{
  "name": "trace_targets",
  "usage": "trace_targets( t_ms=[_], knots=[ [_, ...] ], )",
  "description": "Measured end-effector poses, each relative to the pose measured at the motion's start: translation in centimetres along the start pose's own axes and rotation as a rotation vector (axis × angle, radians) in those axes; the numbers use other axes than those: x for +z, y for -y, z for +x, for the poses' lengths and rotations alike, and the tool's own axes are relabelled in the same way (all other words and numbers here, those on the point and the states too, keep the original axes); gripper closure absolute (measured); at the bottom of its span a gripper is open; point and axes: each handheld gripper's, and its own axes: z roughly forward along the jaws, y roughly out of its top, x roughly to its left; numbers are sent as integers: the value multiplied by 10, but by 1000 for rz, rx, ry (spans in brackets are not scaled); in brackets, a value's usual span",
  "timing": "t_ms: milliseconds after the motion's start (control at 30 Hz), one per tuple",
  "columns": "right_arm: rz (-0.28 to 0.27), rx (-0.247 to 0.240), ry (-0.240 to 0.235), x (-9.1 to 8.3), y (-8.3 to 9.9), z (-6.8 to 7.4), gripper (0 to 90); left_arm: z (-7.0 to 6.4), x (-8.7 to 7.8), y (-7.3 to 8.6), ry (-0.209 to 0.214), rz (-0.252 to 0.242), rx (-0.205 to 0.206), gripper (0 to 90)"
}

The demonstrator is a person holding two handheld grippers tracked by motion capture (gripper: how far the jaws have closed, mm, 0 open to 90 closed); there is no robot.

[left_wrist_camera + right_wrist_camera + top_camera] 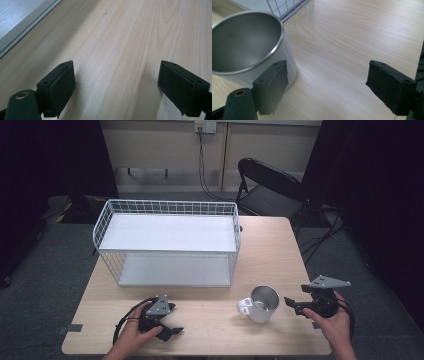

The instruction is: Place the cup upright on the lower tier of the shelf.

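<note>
1. a white mug (pixel 260 304) with a steel-lined inside stands upright on the wooden counter (pixel 280 250), near its front edge toward the right; its handle points left in the high view.
2. the right hand-held gripper (pixel 291 303) sits just right of the mug, jaws spread wide with nothing between them; in the right gripper view the mug (pixel 247 47) stands beside the left jaw, outside the gap.
3. the left hand-held gripper (pixel 172 327) rests low at the counter's front left, jaws spread over bare wood.
4. a white two-tier wire rack (pixel 167 240) stands behind them, both shelves bare.
5. a black folding chair (pixel 270 185) stands beyond the counter.
</note>
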Motion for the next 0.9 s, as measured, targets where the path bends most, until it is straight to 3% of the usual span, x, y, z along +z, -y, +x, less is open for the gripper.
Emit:
trace_targets(
  t_ms=[233, 567, 900],
  knots=[
    [-35, -2, -10, -6, -14, 3, 165, 0, 0, 0, 0, 2, 3, 138],
    [-56, -4, -69, 3, -30, 21, 157, 0, 0, 0, 1, -5, -7, 138],
    [-64, 13, -85, 18, -25, 28, 340, 0, 0, 0, 1, -5, -7, 138]
  ],
)
